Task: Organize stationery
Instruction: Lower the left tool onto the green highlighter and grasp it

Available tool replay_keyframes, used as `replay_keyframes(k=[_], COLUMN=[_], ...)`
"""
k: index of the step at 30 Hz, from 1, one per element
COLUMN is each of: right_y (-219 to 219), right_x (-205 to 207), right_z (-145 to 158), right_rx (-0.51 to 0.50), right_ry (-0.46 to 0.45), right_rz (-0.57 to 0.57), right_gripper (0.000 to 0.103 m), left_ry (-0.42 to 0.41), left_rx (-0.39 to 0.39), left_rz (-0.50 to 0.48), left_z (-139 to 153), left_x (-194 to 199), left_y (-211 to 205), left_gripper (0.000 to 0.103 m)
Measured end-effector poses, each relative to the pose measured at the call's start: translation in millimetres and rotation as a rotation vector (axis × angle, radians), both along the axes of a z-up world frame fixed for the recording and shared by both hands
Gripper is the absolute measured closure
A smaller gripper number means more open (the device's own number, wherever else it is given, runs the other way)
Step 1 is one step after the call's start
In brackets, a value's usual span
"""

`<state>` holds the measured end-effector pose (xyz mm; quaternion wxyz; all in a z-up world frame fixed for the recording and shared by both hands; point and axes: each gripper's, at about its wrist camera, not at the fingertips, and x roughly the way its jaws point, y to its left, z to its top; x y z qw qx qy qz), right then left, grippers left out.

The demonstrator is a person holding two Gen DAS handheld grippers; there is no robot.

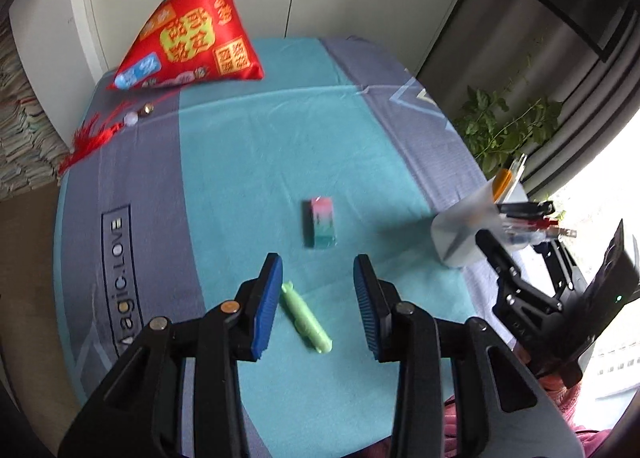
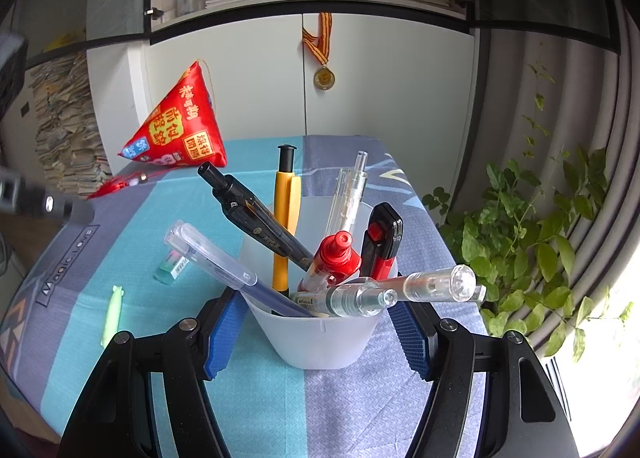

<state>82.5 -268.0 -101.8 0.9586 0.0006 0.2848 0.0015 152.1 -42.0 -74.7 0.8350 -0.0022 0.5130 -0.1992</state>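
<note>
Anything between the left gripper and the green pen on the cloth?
Nothing visible. The green pen lies on bare cloth between the left gripper's opening jaws, nearer one finger. The eraser lies farther ahead, clear of it.

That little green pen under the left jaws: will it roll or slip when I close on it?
The green pen looks rounded and smooth, so it may roll if nudged sideways. It lies diagonally nearer one pad of the left gripper, whose jaws are open around it, so it may pivot. It is probably light and stiff.
</note>
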Motion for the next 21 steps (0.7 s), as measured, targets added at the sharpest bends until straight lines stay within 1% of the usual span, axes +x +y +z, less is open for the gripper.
replay_keyframes(k=[4, 9, 21], right_y=[0.0, -0.1, 0.1], right_x=[-0.3, -0.1, 0.1], right_z=[0.1, 0.1, -0.7], right_rx=[0.001, -0.001, 0.005], right_ry=[0.0, 0.0, -0.001], right_rz=[0.0, 0.002, 0.001], right_gripper=[0.033, 0.033, 0.033], left_ry=[0.07, 0.124, 0.177], left_rx=[0.021, 0.045, 0.08], left_rz=[0.004, 0.006, 0.05], left_z=[-21.8, -41.7, -60.9], left_x=[-5.4, -5.5, 13.3], left_y=[-2.6, -10.1, -12.1], left_gripper=[0.07, 0.07, 0.072])
